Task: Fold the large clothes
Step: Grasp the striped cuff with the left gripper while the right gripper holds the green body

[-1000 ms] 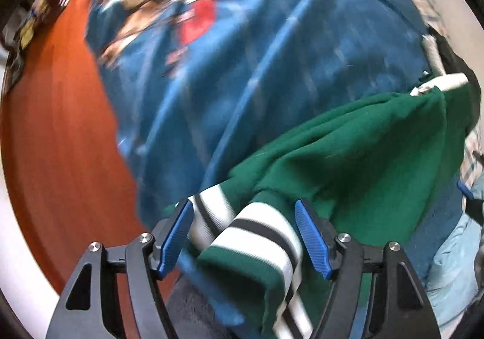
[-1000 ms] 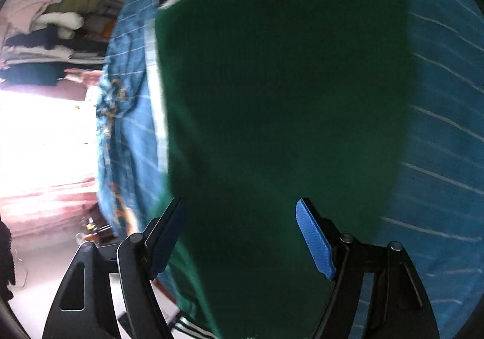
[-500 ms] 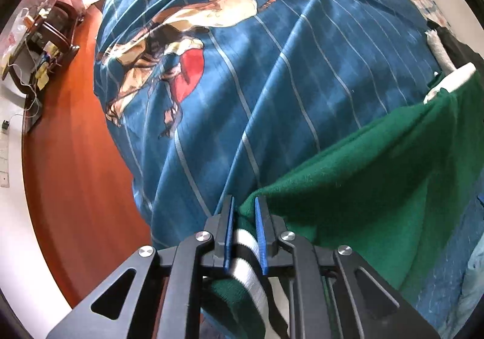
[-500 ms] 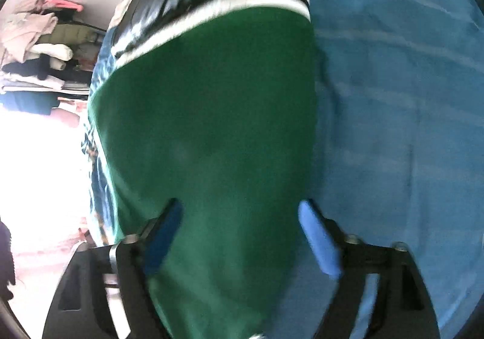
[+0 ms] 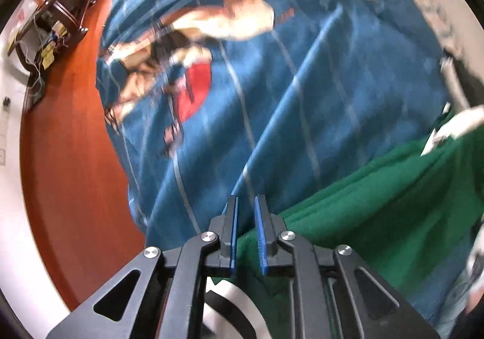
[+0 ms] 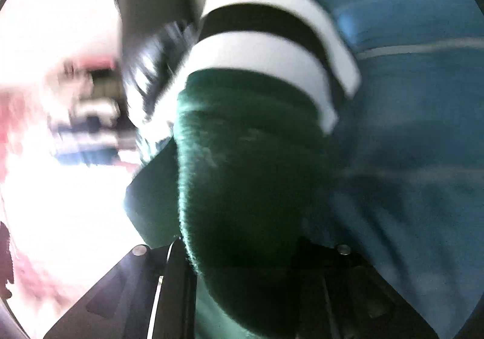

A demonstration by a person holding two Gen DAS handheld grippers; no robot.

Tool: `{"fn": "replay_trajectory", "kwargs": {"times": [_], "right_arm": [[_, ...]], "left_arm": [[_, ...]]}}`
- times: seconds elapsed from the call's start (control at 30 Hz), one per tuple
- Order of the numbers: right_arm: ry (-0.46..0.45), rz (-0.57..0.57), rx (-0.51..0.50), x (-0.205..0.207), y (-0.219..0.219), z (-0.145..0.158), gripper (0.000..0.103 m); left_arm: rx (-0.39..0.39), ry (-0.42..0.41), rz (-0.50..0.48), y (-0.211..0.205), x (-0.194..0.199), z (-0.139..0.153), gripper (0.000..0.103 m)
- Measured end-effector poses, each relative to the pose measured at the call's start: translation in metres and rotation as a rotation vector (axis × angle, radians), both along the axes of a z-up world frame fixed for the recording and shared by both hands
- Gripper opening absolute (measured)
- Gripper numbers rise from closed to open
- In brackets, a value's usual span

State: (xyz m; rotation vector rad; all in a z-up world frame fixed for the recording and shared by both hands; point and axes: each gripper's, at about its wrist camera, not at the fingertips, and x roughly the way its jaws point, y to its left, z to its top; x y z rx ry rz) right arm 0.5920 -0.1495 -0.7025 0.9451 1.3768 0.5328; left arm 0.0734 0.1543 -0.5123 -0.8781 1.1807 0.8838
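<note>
The green sweater (image 5: 378,203) lay on the blue bedspread (image 5: 302,97), stretching toward two o'clock from the left gripper (image 5: 245,233), which pinched its edge. The right gripper (image 6: 242,263) had just closed, buried in cloth.

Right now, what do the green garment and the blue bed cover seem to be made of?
The green garment looks like thick fleece or wool knit: its folded edge is fuzzy and matte, and its striped cuff looks ribbed. The blue bed cover looks like thin woven cotton, smooth, with printed lines and a picture. Blur leaves both uncertain.
</note>
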Motion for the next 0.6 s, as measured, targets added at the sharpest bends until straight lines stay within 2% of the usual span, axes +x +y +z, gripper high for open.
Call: {"fn": "replay_trajectory", "kwargs": {"times": [0.03,0.1,0.17,0.23,0.33,0.47,0.53,0.57,0.6], "right_arm": [[0.005,-0.039,0.005,-0.010,-0.016,0.010,0.015],[0.044,-0.163,-0.004,-0.043,-0.065,0.030,0.015],[0.101,-0.303,-0.023,-0.085,-0.116,0.041,0.015],[0.177,-0.425,-0.035,-0.130,-0.162,0.045,0.015],[0.275,-0.553,-0.089,-0.203,-0.213,0.048,0.015],[0.306,-0.552,-0.170,-0.256,-0.239,0.050,0.017],[0.326,-0.530,-0.200,-0.265,-0.248,0.041,0.025],[0.329,-0.507,-0.219,-0.266,-0.250,0.037,0.040],[0.337,-0.472,-0.253,-0.266,-0.256,0.034,0.050]], "left_arm": [[-0.002,-0.016,0.007,0.003,-0.001,0.007,0.013],[0.013,-0.041,0.023,0.007,-0.004,0.021,0.029],[0.039,-0.050,0.018,0.004,-0.007,0.031,0.074],[0.051,-0.049,-0.003,-0.002,-0.008,0.032,0.075],[0.030,-0.065,-0.034,-0.015,-0.005,0.024,0.075],[0.005,-0.110,-0.031,-0.021,0.008,0.013,0.075],[0.022,-0.114,-0.054,-0.025,0.015,0.014,0.075],[0.029,-0.112,-0.074,-0.026,0.022,0.015,0.075],[0.029,-0.110,-0.085,-0.026,0.025,0.017,0.075]]}}
